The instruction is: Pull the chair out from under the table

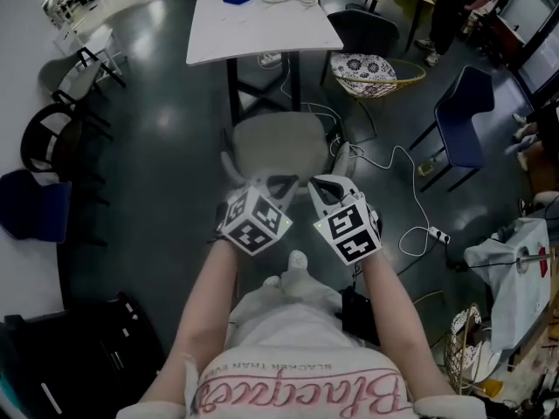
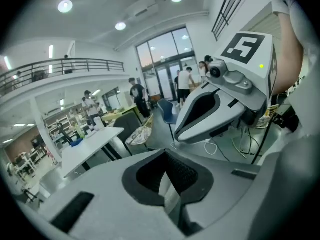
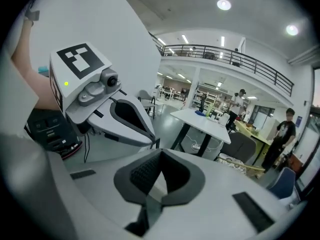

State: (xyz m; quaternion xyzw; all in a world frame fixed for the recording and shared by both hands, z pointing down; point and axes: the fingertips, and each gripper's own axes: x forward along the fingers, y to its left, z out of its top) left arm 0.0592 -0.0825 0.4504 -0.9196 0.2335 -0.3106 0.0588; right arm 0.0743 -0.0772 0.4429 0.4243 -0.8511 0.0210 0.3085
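ok so the chair [image 1: 278, 145] is right in front of the person, with its backrest towards them. In the head view the whole seat shows on the near side of the white tabletop [image 1: 262, 26], so I'd say it's basically out or very nearly there

Left hand-held gripper [image 1: 278, 183] and right hand-held gripper [image 1: 321, 187] sit side by side at the top edge of the backrest. In each gripper view the dark pads are pressed together with only a thin pale strip between them. I read that as the backrest rim, so both look clamped on the chair

Tips for the pull, if there's any left to do:
- draw both hands back evenly, straight towards the body, or the chair will twist
- pull low and level rather than up, since a thin rim can slip out of the pads
- watch the white cable [image 1: 384, 160] on the floor just right of the chair, a leg could snag it
- go slowly, there isn't much room between the chair and the person's knees
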